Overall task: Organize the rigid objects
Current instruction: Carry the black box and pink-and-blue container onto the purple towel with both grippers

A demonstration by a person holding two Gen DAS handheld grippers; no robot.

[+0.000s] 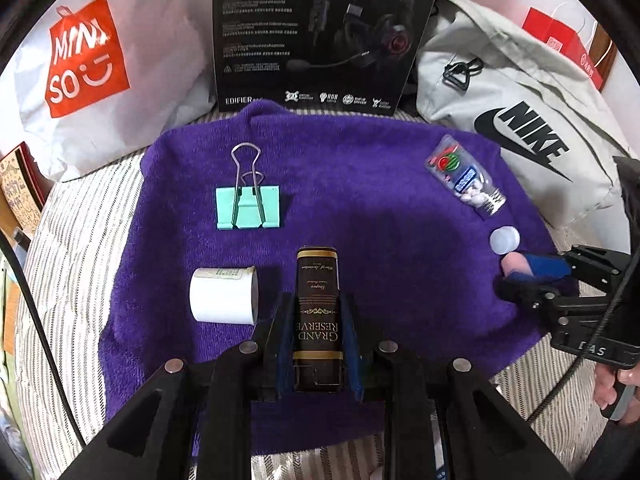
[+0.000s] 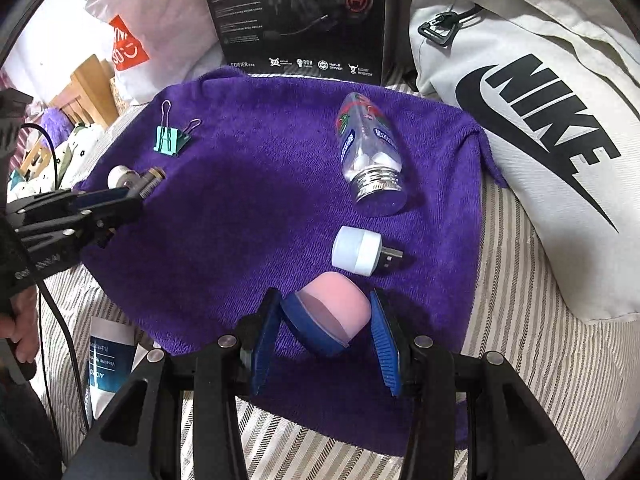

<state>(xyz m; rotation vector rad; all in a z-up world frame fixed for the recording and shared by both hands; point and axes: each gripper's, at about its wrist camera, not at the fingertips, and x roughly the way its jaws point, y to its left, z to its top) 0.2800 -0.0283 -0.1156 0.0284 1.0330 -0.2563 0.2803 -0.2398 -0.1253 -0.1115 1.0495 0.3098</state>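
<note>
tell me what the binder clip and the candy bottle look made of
Binder clip: painted mint metal body, matte, with bare shiny wire handles. Candy bottle: clear, likely plastic, since white pieces show through; its threaded neck looks silvery, maybe just glare.
</note>
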